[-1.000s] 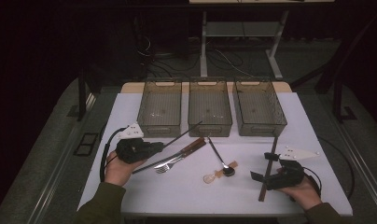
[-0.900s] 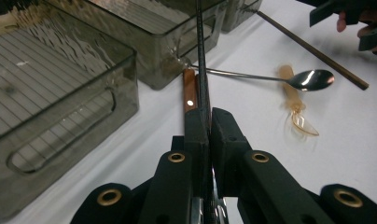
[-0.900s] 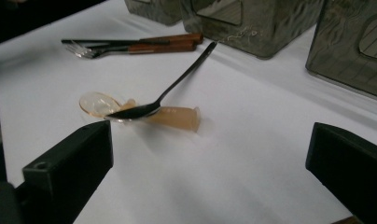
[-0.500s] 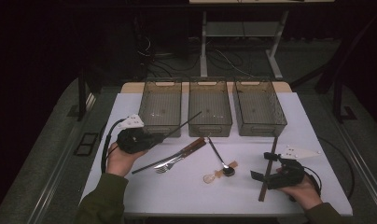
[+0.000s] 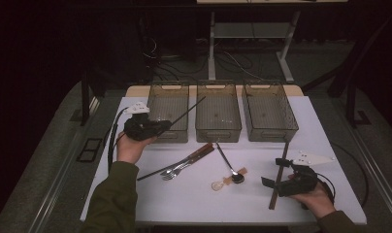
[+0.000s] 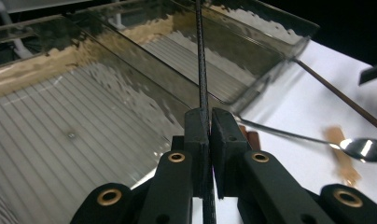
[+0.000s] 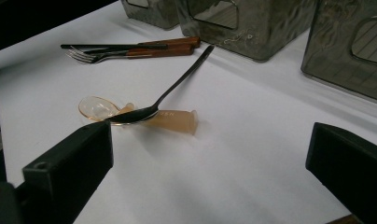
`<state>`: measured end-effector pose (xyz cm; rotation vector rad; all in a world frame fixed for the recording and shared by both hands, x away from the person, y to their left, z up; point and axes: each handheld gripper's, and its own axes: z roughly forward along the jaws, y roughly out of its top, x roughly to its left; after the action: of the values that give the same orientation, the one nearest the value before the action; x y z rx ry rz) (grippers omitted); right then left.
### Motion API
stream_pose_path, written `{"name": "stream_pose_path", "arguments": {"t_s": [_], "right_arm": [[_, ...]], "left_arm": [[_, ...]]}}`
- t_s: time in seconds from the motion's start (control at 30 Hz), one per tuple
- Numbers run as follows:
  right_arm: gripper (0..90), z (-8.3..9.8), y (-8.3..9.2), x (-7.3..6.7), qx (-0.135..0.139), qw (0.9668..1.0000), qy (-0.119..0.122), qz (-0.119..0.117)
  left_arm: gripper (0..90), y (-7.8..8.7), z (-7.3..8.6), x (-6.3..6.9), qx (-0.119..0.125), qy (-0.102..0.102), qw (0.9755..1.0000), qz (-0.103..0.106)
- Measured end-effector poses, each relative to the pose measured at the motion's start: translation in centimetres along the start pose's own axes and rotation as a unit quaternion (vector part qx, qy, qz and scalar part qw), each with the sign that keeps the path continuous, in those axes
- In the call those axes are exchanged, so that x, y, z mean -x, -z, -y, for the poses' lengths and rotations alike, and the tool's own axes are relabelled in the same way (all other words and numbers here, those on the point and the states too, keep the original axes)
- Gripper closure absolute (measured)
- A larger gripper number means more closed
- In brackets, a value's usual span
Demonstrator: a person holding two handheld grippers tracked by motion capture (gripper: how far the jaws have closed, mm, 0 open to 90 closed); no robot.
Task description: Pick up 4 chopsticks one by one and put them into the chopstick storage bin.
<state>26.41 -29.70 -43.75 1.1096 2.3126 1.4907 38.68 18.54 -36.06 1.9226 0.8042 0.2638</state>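
Left gripper view: left gripper (image 6: 209,122) is clamped on a black chopstick (image 6: 201,60) above the left bin (image 5: 168,110) — thin, stiff, light, likely slippery; hold mid-shaft. Right gripper (image 7: 210,154) stands open, empty.

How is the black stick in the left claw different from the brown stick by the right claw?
The black chopstick is pinched in the left claw and lifted, slanting over the left bin. The brown chopstick lies flat on the table, with the right claw open. Both are long, thin chopsticks.
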Motion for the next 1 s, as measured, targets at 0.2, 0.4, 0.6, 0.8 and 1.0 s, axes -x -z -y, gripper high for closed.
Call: {"name": "stream_pose_path", "arguments": {"t_s": [0.2,0.4,0.6,0.8,1.0], "right_arm": [[0.5,0.0,0.0,0.1,0.002,1.0,-0.001,0.005],[0.6,0.0,0.0,0.1,0.001,1.0,0.0,0.006],[0.6,0.0,0.1,0.1,0.002,1.0,0.0,0.006],[0.6,0.1,0.1,0.1,0.003,1.0,-0.003,0.009],[0.6,0.1,0.2,0.1,0.006,0.9999,-0.003,0.01]], "left_arm": [[85.1,-0.2,-0.9,-1.9,0.005,0.019,0.9996,-0.023],[85.2,-0.7,-1.6,-3.6,-0.001,0.034,0.9979,-0.054],[85.2,-1.4,-2.3,-4.7,-0.013,0.051,0.995,-0.085],[85.2,-2.8,-2.4,-5.3,-0.034,0.06,0.9916,-0.109],[85.1,-4.0,-1.9,-6.0,-0.059,0.065,0.9881,-0.126]]}}
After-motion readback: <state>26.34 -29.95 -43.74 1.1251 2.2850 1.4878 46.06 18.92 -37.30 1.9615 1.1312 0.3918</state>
